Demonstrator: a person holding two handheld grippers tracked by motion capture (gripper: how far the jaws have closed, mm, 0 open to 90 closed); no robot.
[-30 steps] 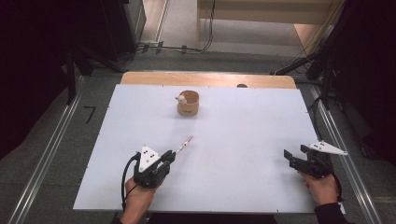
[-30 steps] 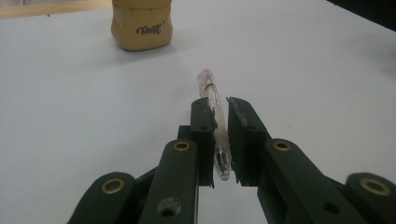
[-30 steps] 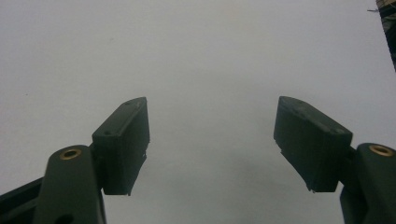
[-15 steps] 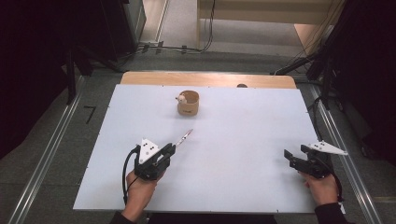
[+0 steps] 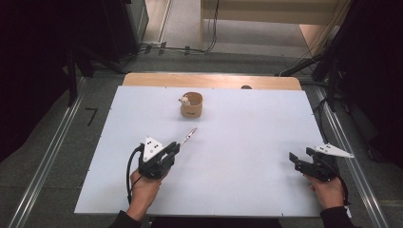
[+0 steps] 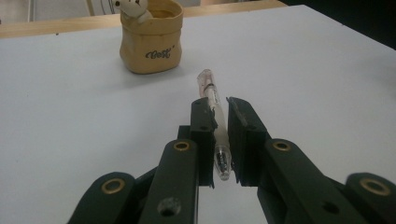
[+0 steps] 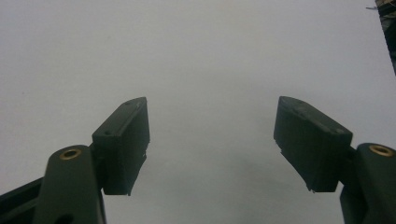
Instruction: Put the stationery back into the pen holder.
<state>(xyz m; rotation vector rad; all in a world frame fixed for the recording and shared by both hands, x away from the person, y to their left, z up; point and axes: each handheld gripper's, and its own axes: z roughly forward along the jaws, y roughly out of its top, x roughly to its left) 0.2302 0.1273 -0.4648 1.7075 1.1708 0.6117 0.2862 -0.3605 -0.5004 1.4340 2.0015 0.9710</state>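
Your left tool (image 6: 219, 135) pinches the clear pen (image 6: 214, 109) near its tail, over the desk (image 5: 247, 142) before the pen pot (image 5: 191, 105). It looks light, stiff and slippery; grip mid-barrel. Your right tool (image 7: 212, 140) gapes empty.

White table (image 5: 247, 156) seen from above, with two hand-held grippers at its near edge.
Left gripper (image 5: 174, 148) grips a slim pen (image 5: 188, 137) aimed toward a tan cup (image 5: 192, 105) holding a small white figure (image 5: 184, 100); right gripper (image 5: 295, 159) sits well apart at the table's right side.
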